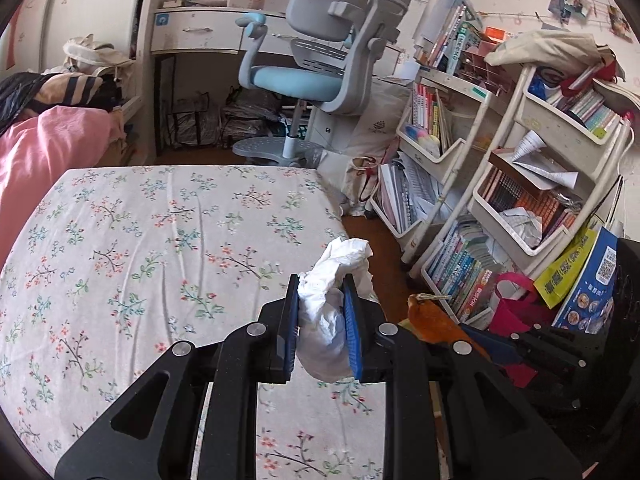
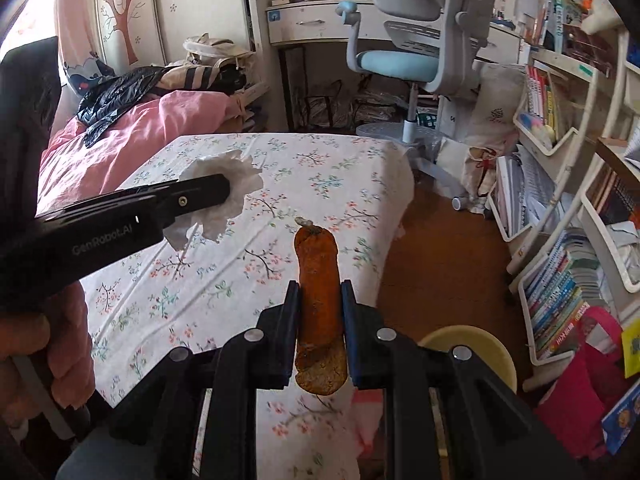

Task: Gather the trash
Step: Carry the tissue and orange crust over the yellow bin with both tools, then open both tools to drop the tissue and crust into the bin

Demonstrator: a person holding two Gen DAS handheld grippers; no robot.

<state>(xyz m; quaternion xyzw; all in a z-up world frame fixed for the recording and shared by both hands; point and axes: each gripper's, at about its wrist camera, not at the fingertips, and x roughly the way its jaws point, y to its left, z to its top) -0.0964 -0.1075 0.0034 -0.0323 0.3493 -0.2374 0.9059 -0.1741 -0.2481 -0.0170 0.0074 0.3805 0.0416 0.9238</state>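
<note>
My left gripper [image 1: 322,286] is shut on a crumpled white tissue [image 1: 332,300] and holds it above the right edge of the floral bed sheet [image 1: 140,240]. The tissue [image 2: 218,184] and the left gripper [image 2: 216,190] also show in the right wrist view, at the left. My right gripper [image 2: 320,292] is shut on an orange-brown peel [image 2: 320,280] with a stem end pointing away, held above the sheet [image 2: 248,280]. The peel [image 1: 430,316] shows to the right of the left gripper.
A grey-blue desk chair [image 1: 320,52] stands past the bed. White book racks [image 1: 500,160] crowd the right wall. A pink bag [image 2: 580,380] and a round yellowish rim [image 2: 480,344] lie low right. A pink quilt [image 2: 120,140] and black bag [image 2: 116,100] lie at left.
</note>
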